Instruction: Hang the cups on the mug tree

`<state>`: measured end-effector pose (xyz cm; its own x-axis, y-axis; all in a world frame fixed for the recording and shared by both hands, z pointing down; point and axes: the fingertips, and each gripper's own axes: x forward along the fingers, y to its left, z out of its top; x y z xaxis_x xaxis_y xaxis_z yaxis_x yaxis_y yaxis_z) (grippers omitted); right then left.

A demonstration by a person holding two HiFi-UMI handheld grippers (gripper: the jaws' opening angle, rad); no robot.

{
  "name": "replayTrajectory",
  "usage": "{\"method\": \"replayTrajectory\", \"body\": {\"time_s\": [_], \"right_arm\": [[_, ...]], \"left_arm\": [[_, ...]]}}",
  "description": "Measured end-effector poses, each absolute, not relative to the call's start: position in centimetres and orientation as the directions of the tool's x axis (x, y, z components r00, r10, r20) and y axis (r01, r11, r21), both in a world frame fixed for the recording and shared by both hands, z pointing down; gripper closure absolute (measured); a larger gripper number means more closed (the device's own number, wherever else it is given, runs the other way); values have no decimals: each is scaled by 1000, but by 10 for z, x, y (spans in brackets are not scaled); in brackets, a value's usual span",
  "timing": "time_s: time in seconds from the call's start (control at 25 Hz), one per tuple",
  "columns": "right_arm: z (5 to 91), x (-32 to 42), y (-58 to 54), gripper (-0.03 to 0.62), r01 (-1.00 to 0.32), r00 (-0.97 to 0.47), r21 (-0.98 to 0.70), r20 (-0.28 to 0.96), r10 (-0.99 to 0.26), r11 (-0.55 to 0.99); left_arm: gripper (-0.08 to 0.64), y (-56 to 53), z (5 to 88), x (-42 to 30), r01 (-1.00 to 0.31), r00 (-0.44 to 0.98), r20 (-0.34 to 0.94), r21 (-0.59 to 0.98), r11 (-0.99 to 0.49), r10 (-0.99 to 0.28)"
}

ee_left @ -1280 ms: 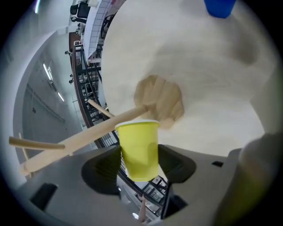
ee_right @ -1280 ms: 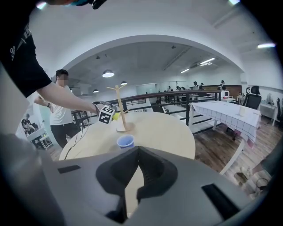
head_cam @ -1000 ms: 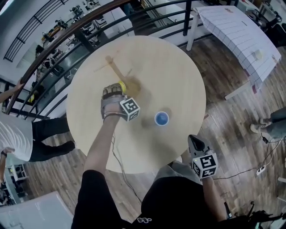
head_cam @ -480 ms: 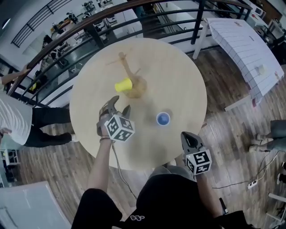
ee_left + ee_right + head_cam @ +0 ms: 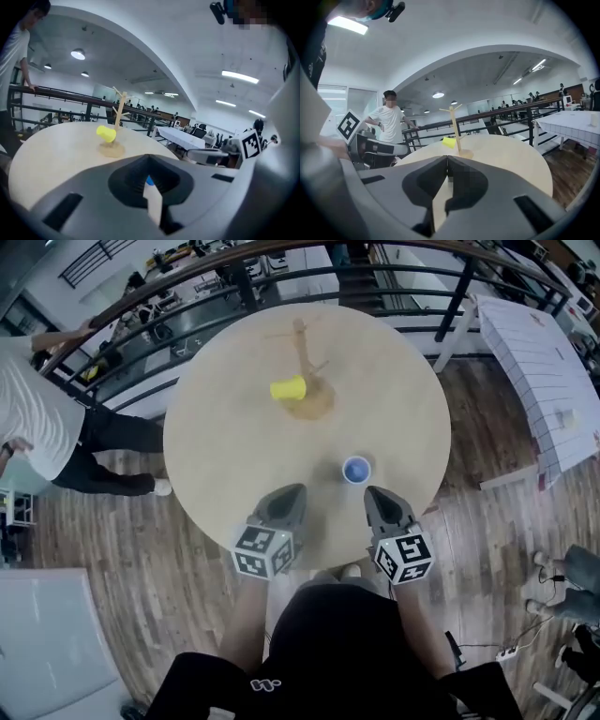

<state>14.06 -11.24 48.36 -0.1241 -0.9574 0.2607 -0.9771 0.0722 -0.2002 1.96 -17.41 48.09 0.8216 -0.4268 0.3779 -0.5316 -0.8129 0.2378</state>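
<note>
A yellow cup (image 5: pixel 289 388) hangs on its side from a peg of the wooden mug tree (image 5: pixel 302 341) at the far side of the round table (image 5: pixel 225 446). A blue cup (image 5: pixel 356 470) stands upright near the front edge, just ahead of my right gripper (image 5: pixel 371 491), which is shut and empty. My left gripper (image 5: pixel 292 489) is level with it at the near edge; its jaws have just closed on nothing. The left gripper view shows the yellow cup (image 5: pixel 107 133), the tree (image 5: pixel 120 108) and a sliver of the blue cup (image 5: pixel 149 180). In the right gripper view the tree (image 5: pixel 453 125) stands ahead.
A dark railing (image 5: pixel 187 315) curves behind the table. A person in a white shirt (image 5: pixel 37 399) stands at the left beyond it. A white cloth-covered table (image 5: pixel 548 362) is at the right. Wooden floor surrounds the round table.
The left gripper let go of the yellow cup, which stays hanging on the tree, then drew back to the near edge and closed. The right gripper moved forward to the table edge.
</note>
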Motion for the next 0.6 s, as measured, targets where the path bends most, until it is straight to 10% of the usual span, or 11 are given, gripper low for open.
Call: {"method": "replayTrajectory", "body": {"time_s": [0.4, 0.6], "right_arm": [[489, 116, -99, 580, -962, -206, -223, 214, -955, 158], [538, 124, -105, 276, -971, -215, -168, 309, -927, 169]], "left_arm": [[548, -137, 489, 7, -515, 817, 424, 234, -825, -390], [548, -126, 502, -6, -542, 777, 489, 199, -816, -397]]}}
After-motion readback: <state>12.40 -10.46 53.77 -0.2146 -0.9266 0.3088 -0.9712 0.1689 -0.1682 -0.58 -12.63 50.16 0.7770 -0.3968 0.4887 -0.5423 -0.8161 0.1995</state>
